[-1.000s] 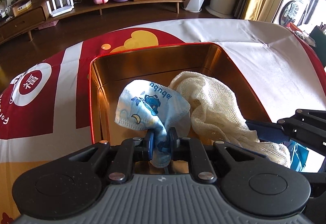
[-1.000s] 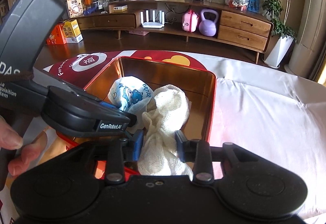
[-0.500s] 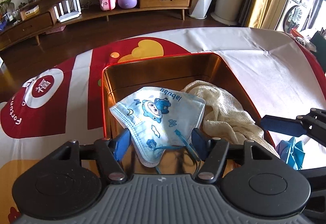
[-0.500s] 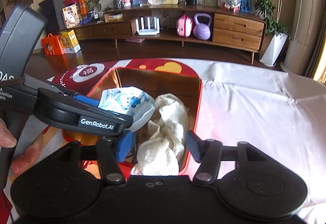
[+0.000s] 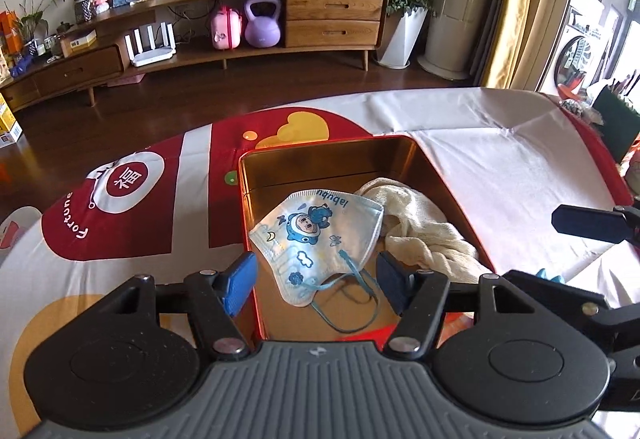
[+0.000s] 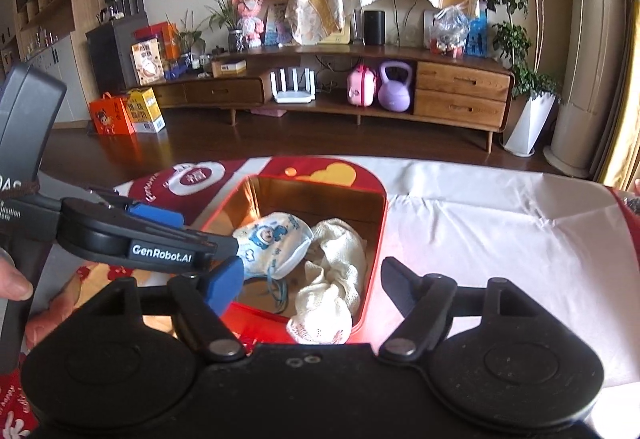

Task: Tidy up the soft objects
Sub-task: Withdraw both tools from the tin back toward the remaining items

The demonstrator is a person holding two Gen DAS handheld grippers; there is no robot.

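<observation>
On the cloth-covered table (image 5: 500, 159), printed red and white, sits an open red tin box (image 5: 432, 163) with a gold interior. Starting at the left, the left gripper (image 5: 316, 275) hovers above the box's near edge, its blue-padded jaws spread wide and holding nothing. Between and just beyond them lies a child's face mask (image 5: 316, 231), pale blue with a cartoon character, resting inside the box with its ear loop trailing toward the near wall. Beside it to the right, touching it, a cream knitted cloth (image 5: 424, 227) lies crumpled against the right wall. Farther right, the right gripper (image 6: 308, 283) hangs over the near end of the box, jaws equally wide and empty. Both soft items appear placed, so this looks like the release step. Next would likely be drawing both grippers clear and looking for anything remaining; a scrap of blue material (image 5: 550, 274) shows just outside the box.
</observation>
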